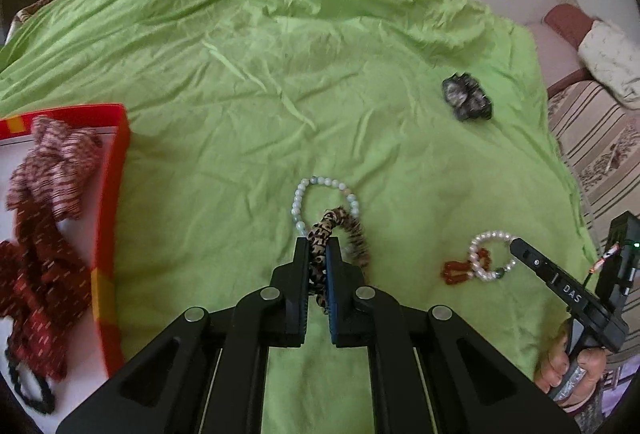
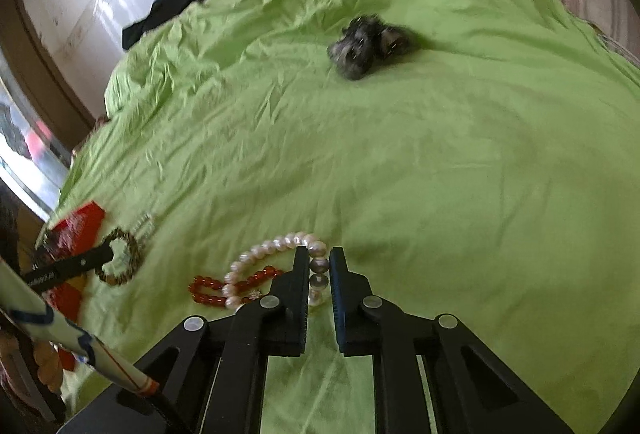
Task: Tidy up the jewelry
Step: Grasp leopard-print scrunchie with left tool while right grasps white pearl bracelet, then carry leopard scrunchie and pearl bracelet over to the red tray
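1. Pinching the leopard-print scrunchie (image 1: 320, 254), your left gripper (image 1: 318, 254) is squeezing the soft ruched fabric flat between its dark pads, so the loose loop is sagging out toward one o'clock.
2. Lying just beyond that loop at twelve o'clock, the pale green bead bracelet (image 1: 304, 193) is resting on the lime sheet (image 1: 280, 73), its smooth round beads forming an open ring.
3. Your right gripper (image 2: 319, 262) is clamping the pearl bracelet (image 2: 276, 246) on a few lumpy, glossy pearls, a narrow bite that is probably suiting so thin a strand.
4. Crossing under the pearls at nine o'clock, the red bead bracelet (image 2: 208, 288) is looking likely to drag along if you lift.
5. Waiting at your left gripper's nine o'clock, the red-rimmed box (image 1: 116, 193) is already holding striped and dark red scrunchies, so it is likely serving as the destination.
6. Sitting well apart at one o'clock, the dark fuzzy hair clip (image 1: 466, 97) is remaining unsorted.
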`<state>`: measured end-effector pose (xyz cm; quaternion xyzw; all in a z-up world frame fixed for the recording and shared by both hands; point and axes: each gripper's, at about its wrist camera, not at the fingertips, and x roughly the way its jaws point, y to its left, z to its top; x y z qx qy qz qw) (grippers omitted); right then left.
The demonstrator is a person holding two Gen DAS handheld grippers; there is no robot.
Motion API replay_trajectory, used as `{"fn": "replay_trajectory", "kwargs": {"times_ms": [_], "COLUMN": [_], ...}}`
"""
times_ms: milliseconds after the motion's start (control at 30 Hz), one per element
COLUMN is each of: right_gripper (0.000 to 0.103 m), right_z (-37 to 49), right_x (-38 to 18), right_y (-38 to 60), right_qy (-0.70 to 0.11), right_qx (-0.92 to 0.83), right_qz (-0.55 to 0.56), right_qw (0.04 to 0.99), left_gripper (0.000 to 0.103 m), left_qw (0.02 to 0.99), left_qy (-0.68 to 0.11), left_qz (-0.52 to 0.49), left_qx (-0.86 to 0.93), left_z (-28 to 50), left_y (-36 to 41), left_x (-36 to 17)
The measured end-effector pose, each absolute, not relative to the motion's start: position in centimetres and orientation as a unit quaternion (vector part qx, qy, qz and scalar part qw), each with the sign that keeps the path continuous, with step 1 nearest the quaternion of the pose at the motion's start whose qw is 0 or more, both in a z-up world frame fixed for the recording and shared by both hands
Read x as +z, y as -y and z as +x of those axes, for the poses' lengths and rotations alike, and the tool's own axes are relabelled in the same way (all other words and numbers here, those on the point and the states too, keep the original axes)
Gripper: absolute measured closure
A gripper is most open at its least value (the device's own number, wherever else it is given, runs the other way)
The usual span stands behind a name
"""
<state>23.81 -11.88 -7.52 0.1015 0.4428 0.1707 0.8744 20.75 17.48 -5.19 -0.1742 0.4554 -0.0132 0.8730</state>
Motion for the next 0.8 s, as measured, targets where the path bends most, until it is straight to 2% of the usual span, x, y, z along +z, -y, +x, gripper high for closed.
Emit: {"fn": "replay_trajectory", "kwargs": {"times_ms": [333,800], "right_gripper": [0.092,0.092], "right_z": [18.1,11.3], "right_x": [-4.3,-1.0], "right_y": [13.3,13.2], "right_qy": [-0.421,-0.397], "right_qx": [0.179,0.197], "right_qz": [0.119,0.118], "right_qw": [0.881,0.889], "left_gripper": [0.096,0.096], "left_qw": [0.897,0.920], "left_qy": [-0.414,-0.380], "left_qz": [-0.153,-0.098], "left_qx": [-0.033,-0.011], "left_z": [14.1,5.8], "left_y": [-15.9,-13.5], "left_x": [-0.1,2.7]}}
